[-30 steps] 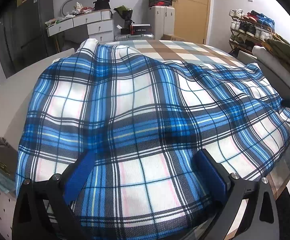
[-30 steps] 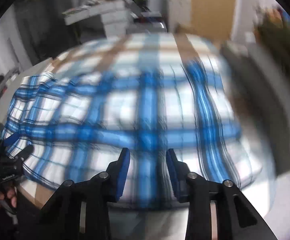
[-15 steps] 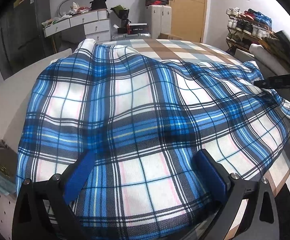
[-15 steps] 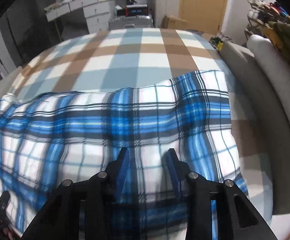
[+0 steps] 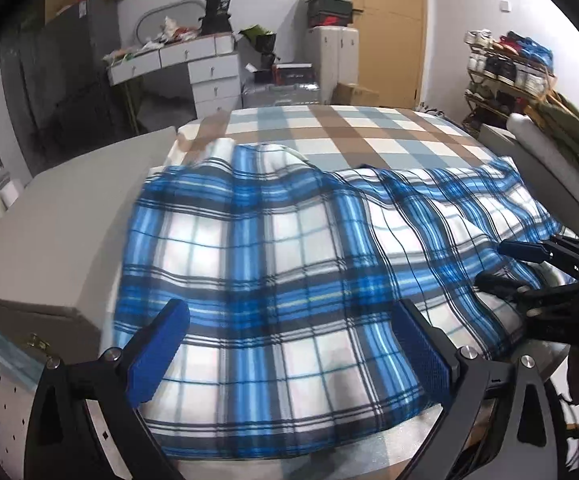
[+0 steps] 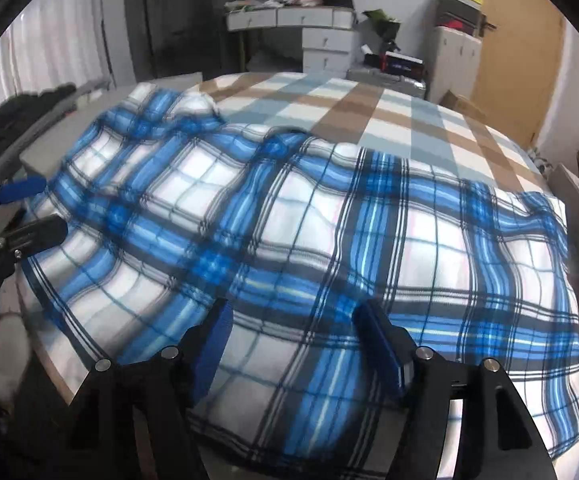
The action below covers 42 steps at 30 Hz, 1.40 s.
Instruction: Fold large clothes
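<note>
Blue plaid cloth (image 5: 273, 264) lies spread across the checked bed (image 5: 369, 136); both tools gape.

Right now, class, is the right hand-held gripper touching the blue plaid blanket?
Cannot tell. In the right wrist view the right hand-held gripper stands open over the blue plaid blanket, but neither view plainly shows contact or a gap.

Looking soft and matt: plaid cloth (image 5: 289, 280), fleecy, faintly napped. Lying beneath, bedsheet (image 5: 369, 136) in smooth flat woven checks. Showing matt black plastic with shiny metal screws: left hand-held gripper (image 5: 289, 356) and right hand-held gripper (image 6: 297, 348), pads (image 5: 157, 352) in textured blue rubber. Appearing smooth, satin wood: door (image 5: 385, 28). Appearing painted, semi-gloss: drawers (image 5: 213, 76).
</note>
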Available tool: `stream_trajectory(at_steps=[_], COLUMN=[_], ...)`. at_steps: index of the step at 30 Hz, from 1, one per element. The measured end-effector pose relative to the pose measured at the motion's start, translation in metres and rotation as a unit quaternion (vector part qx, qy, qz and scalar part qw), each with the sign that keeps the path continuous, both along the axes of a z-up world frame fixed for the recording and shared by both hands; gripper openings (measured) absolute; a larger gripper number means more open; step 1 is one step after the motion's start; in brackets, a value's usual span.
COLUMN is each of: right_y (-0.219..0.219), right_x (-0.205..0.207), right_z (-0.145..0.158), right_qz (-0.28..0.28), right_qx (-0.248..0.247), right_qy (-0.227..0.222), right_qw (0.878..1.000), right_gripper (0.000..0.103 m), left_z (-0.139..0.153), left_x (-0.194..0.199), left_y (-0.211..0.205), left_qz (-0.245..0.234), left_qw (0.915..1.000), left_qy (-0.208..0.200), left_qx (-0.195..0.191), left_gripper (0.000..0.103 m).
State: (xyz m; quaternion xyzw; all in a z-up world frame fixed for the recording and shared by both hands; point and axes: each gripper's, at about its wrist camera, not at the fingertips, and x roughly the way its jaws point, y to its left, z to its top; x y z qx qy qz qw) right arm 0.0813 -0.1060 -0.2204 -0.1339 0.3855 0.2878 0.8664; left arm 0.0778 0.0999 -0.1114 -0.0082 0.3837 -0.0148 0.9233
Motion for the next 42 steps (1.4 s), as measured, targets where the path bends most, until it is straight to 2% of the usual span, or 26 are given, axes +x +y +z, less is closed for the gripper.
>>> stream_trajectory(at_steps=[3, 5, 6, 7, 10, 13, 15, 16, 19, 20, 21, 24, 27, 29, 32, 34, 35, 38, 39, 42], right_y=[-0.025, -0.053, -0.064, -0.08, -0.106, -0.119, -0.122, -0.122, -0.119, -0.117, -0.115, -0.109, -0.107, -0.106, -0.105, -0.105, -0.105, -0.108, -0.108, -0.109], right_x=[0.0, 0.011, 0.015, 0.022, 0.038, 0.046, 0.047, 0.047, 0.048, 0.047, 0.043, 0.037, 0.035, 0.037, 0.038, 0.038, 0.038, 0.037, 0.037, 0.038], right_z=[0.027, 0.04, 0.04, 0.039, 0.029, 0.027, 0.027, 0.028, 0.032, 0.033, 0.035, 0.037, 0.038, 0.037, 0.036, 0.036, 0.036, 0.036, 0.036, 0.036], right_qz=[-0.009, -0.036, -0.045, -0.056, -0.07, -0.09, -0.085, -0.087, -0.079, -0.078, -0.076, -0.068, -0.061, -0.062, -0.061, -0.06, -0.061, -0.063, -0.063, -0.062], right_qx=[0.077, 0.145, 0.17, 0.209, 0.277, 0.307, 0.317, 0.315, 0.308, 0.303, 0.301, 0.289, 0.285, 0.282, 0.28, 0.28, 0.28, 0.283, 0.284, 0.286], right_qy=[-0.06, -0.085, -0.086, -0.081, -0.04, -0.025, -0.015, -0.014, -0.015, -0.02, -0.022, -0.033, -0.038, -0.04, -0.034, -0.031, -0.031, -0.031, -0.031, -0.026], right_qw=[0.995, 0.985, 0.981, 0.973, 0.958, 0.947, 0.945, 0.945, 0.948, 0.95, 0.95, 0.954, 0.956, 0.957, 0.958, 0.958, 0.958, 0.957, 0.956, 0.956], right_gripper=[0.067, 0.075, 0.085, 0.088, 0.088, 0.089, 0.09, 0.09, 0.09, 0.09, 0.09, 0.09, 0.092, 0.093, 0.093, 0.093, 0.093, 0.093, 0.094, 0.094], left_z=[0.01, 0.018, 0.019, 0.022, 0.021, 0.007, -0.007, -0.018, -0.047, -0.045, -0.047, -0.041, -0.015, -0.008, -0.031, -0.057, -0.061, -0.055, -0.048, -0.027], left_x=[0.016, 0.032, 0.04, 0.05, 0.077, 0.104, 0.122, 0.132, 0.15, 0.149, 0.15, 0.149, 0.132, 0.122, 0.126, 0.135, 0.137, 0.139, 0.136, 0.123], left_y=[0.005, 0.005, 0.001, -0.007, -0.028, -0.039, -0.039, -0.04, -0.034, -0.034, -0.036, -0.033, -0.024, -0.01, 0.013, 0.031, 0.037, 0.043, 0.043, 0.038], left_qz=[0.008, 0.0, -0.008, -0.03, -0.112, -0.179, -0.185, -0.195, -0.181, -0.187, -0.188, -0.156, -0.153, -0.135, -0.106, -0.09, -0.089, -0.073, -0.067, -0.085], left_qw=[0.9998, 0.9998, 0.9996, 0.9989, 0.9909, 0.9726, 0.9667, 0.9604, 0.9508, 0.9526, 0.9526, 0.9591, 0.9697, 0.9771, 0.9784, 0.9715, 0.971, 0.9714, 0.9739, 0.9794], left_qy=[0.013, 0.019, 0.028, 0.037, 0.057, 0.103, 0.125, 0.145, 0.197, 0.185, 0.19, 0.199, 0.162, 0.148, 0.17, 0.205, 0.197, 0.191, 0.179, 0.138], left_qx=[0.014, 0.007, 0.006, -0.002, -0.049, -0.108, -0.126, -0.136, -0.156, -0.153, -0.144, -0.126, -0.099, -0.071, -0.051, -0.078, -0.103, -0.121, -0.122, -0.12], left_gripper=[0.099, 0.099, 0.099, 0.099, 0.099, 0.096, 0.091, 0.089, 0.074, 0.075, 0.074, 0.06, 0.063, 0.063, 0.063, 0.062, 0.062, 0.061, 0.06, 0.062])
